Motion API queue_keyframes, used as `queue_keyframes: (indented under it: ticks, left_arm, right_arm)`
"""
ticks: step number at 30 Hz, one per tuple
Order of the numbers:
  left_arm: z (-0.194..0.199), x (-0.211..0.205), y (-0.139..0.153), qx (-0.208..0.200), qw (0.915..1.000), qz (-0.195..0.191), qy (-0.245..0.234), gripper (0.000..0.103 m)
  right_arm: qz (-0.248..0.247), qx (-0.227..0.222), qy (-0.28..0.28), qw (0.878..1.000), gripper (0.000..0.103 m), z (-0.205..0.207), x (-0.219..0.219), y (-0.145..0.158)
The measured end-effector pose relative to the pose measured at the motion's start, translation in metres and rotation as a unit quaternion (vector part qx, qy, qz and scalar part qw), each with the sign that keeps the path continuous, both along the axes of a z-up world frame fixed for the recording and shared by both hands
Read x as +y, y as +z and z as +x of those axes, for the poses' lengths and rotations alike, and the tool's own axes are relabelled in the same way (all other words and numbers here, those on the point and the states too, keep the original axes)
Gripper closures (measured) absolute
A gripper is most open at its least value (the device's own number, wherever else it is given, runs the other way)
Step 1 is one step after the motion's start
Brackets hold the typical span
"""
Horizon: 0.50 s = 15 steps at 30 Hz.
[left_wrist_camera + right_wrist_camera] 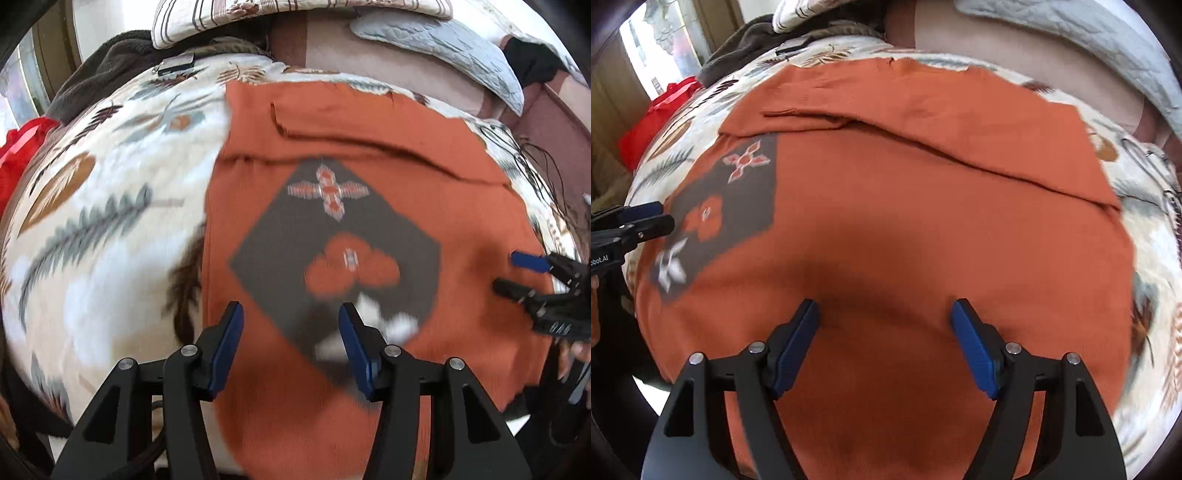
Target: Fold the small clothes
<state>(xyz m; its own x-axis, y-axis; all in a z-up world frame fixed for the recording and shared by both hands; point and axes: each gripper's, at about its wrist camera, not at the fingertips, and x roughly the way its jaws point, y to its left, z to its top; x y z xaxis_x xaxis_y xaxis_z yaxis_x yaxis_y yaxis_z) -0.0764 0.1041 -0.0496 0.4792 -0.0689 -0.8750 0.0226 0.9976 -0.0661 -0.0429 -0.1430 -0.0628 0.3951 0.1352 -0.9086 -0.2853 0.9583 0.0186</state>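
An orange garment (369,173) with a dark grey diamond patch (332,229) lies spread flat on a leaf-print bedcover (110,206); its far edge is folded over. It fills the right wrist view (905,221). My left gripper (291,314) is open and empty just above the garment's near left part, over the patch. My right gripper (884,306) is open and empty above the garment's plain near part. The right gripper shows at the right edge of the left wrist view (517,273); the left gripper shows at the left edge of the right wrist view (657,218).
A red cloth (18,155) and a dark brown blanket (103,70) lie at the far left. A grey quilted pillow (450,48) and a patterned pillow (258,14) sit at the head of the bed. Black cords (535,166) trail at the right.
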Motion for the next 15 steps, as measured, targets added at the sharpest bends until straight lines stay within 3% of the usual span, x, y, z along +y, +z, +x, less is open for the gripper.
queue_keyframes:
  ticks: [4,7,10,15]
  left_arm:
    - [-0.043,0.001,0.0,-0.004,0.9998,-0.002,0.017,0.042]
    - [-0.067,0.004,-0.004,0.005,0.9989,-0.03,0.036,0.042]
    - [-0.081,0.002,-0.012,0.019,0.9976,-0.041,0.051,0.041]
    - [-0.099,0.0,-0.032,0.027,0.9967,-0.02,0.073,0.04]
  right_arm:
    - [0.017,0.001,-0.031,0.999,0.028,-0.039,-0.032,0.025]
    - [0.0,0.001,-0.06,0.998,0.028,-0.069,-0.055,0.037]
    - [0.001,0.022,-0.102,0.995,0.028,-0.09,-0.076,0.036]
    - [-0.012,0.047,-0.16,0.986,0.023,-0.112,-0.099,0.024]
